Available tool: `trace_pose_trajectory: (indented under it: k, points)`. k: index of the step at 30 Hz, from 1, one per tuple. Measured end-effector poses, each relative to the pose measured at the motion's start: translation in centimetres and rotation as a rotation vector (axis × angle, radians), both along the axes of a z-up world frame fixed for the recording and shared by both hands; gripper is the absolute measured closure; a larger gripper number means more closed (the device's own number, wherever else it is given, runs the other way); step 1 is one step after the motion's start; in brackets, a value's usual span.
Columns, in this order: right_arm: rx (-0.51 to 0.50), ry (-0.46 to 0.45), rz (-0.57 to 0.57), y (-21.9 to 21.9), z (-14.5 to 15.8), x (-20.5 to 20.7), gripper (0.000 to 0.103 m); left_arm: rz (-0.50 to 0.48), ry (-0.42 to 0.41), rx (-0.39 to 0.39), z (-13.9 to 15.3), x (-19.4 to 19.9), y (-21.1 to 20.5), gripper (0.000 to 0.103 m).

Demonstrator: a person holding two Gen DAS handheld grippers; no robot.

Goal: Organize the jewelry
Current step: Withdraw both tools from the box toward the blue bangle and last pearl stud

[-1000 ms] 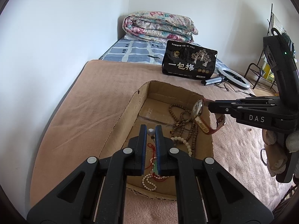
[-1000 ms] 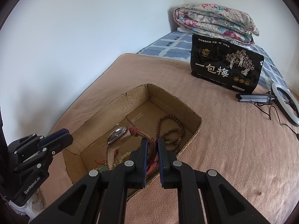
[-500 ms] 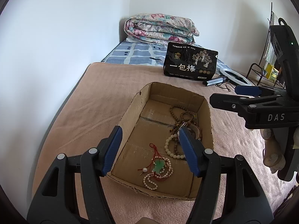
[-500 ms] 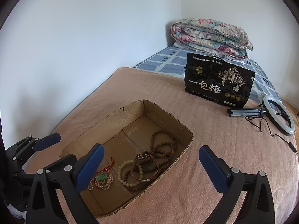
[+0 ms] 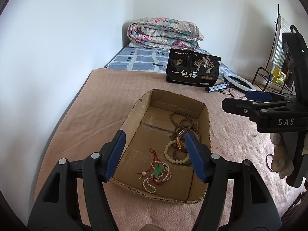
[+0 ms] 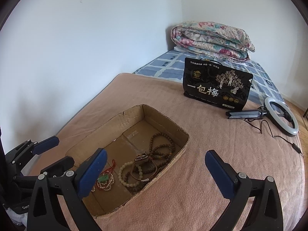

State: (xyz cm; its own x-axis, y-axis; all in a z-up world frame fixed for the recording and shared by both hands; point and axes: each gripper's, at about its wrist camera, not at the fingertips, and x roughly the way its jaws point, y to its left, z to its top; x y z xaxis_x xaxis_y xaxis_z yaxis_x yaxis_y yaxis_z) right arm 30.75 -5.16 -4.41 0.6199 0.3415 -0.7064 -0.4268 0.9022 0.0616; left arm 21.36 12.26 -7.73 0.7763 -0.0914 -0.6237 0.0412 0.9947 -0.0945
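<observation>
An open cardboard box [image 5: 132,119] [image 6: 123,119] sits on the pink blanket. Inside lie a brown bead necklace [image 5: 182,119] [image 6: 161,146], a watch [image 5: 181,134] [image 6: 142,158], a cream bead bracelet [image 5: 173,157] [image 6: 123,173] and a green pendant on red cord with small pearls [image 5: 157,170] [image 6: 104,179]. My left gripper [image 5: 155,136] [image 6: 57,154] hovers open over the box's near end with nothing between its pads. My right gripper [image 6: 155,154] [image 5: 248,100] stands wide open above the box's right edge, holding nothing.
A black snack bag [image 5: 192,71] [image 6: 217,88] stands behind the box. A ring light [image 5: 238,82] [image 6: 281,117] with its cable lies to the right. A folded floral quilt [image 5: 165,34] [image 6: 211,40] is at the far corner, a white wall runs along the left, and a metal rack [image 5: 269,75] stands beyond the bed.
Both grippers went from shut to open. The left let go of the pendant necklace and the right let go of the watch; both now lie in the box. The right gripper rose slightly.
</observation>
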Motion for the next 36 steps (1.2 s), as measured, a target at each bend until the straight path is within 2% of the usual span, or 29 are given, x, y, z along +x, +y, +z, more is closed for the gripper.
trace_pose_trajectory:
  k: [17,28,36]
  points:
    - [-0.017,-0.1,-0.084,-6.1,3.0,-3.5,0.0,-0.043,-0.058,0.019,3.5,-2.6,-3.5,0.037]
    - [-0.024,-0.132,-0.169,-12.7,4.3,-6.2,0.0,-0.115,-0.078,0.016,4.5,-3.4,-7.3,0.037]
    - [-0.047,-0.164,-0.248,-18.6,4.7,-8.7,0.0,-0.178,-0.07,0.001,4.1,-3.5,-10.4,0.037]
